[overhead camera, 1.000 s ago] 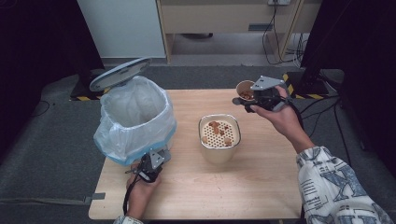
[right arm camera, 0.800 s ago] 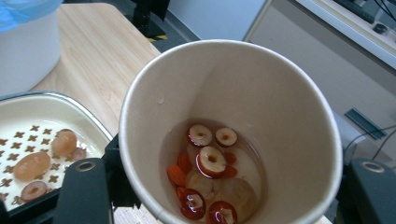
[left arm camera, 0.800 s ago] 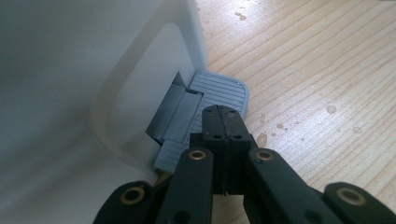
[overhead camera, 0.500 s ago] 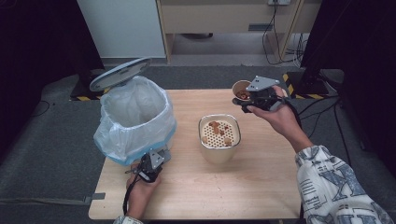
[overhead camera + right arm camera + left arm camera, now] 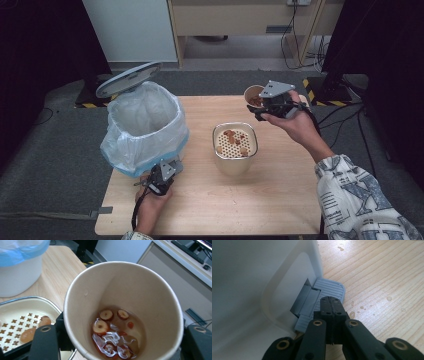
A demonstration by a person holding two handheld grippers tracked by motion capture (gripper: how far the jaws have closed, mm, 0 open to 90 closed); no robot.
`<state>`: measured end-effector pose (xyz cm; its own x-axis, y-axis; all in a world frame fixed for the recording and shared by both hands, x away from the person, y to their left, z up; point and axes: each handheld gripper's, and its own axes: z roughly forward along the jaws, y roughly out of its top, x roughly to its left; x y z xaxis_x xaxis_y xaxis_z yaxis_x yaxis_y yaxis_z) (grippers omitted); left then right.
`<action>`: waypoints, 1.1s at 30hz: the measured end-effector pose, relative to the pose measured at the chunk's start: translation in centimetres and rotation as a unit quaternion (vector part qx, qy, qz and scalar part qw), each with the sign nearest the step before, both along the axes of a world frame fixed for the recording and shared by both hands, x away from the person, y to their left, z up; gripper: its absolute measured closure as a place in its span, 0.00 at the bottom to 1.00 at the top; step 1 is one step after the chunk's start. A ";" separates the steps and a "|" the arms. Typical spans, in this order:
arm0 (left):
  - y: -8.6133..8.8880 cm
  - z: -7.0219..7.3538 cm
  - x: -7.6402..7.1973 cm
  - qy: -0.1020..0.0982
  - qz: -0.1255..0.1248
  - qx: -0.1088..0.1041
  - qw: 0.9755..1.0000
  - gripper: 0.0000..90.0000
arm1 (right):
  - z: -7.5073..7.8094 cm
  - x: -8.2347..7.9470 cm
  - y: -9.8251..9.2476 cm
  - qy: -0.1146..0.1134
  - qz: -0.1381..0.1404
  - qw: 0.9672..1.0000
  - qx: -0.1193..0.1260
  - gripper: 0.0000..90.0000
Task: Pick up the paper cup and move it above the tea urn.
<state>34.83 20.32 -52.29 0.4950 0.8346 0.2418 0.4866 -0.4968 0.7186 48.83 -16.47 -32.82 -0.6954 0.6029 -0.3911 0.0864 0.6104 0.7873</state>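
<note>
A white pedal bin (image 5: 145, 127) lined with a clear bag stands at the table's left, its grey lid (image 5: 129, 79) tipped up. My left gripper (image 5: 164, 174) is shut with nothing between its jaws. In the left gripper view its tips (image 5: 331, 305) rest on the bin's grey pedal (image 5: 331, 288). My right gripper (image 5: 261, 109) is shut on a paper cup (image 5: 253, 95), held above the table's far right. The cup (image 5: 140, 290) holds red date slices (image 5: 106, 326) in a little liquid. A cream strainer tub (image 5: 235, 165) with several food pieces sits mid-table.
The wooden table (image 5: 280, 200) has water drops (image 5: 389, 298) near the pedal. Beyond its far edge stand a cabinet (image 5: 240, 20) and cables on the floor (image 5: 345, 112). The person's patterned sleeve (image 5: 360, 200) lies over the table's right front corner.
The right hand has carried the cup slightly to the left, toward the strainer tub. The left gripper has stayed on the pedal and the lid is still up.
</note>
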 end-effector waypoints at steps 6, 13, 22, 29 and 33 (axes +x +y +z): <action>0.0 0.0 0.0 0.000 0.000 0.000 1.000 0.99 | 0.1 -0.4 0.7 -0.013 0.011 1.000 -0.018 0.35; 0.0 0.0 0.0 0.000 -0.001 0.000 1.000 0.99 | -0.2 -0.5 1.3 -0.031 0.018 0.998 -0.049 0.35; 0.0 0.0 0.0 0.000 0.000 0.000 1.000 0.99 | -1.0 -0.8 2.0 -0.056 0.035 0.994 -0.089 0.35; 0.0 0.0 0.0 0.000 0.000 0.000 1.000 0.99 | -0.7 -1.2 2.2 -0.062 0.045 0.993 -0.094 0.35; 0.0 0.0 0.0 0.000 0.000 0.001 1.000 0.99 | -0.4 -1.3 2.3 -0.068 0.044 0.992 -0.095 0.35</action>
<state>34.82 20.30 -52.29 0.4949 0.8343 0.2429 0.4867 -0.4977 0.7179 47.48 -14.21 -33.19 -0.6749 0.4487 -0.5859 -0.0723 0.7499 0.6576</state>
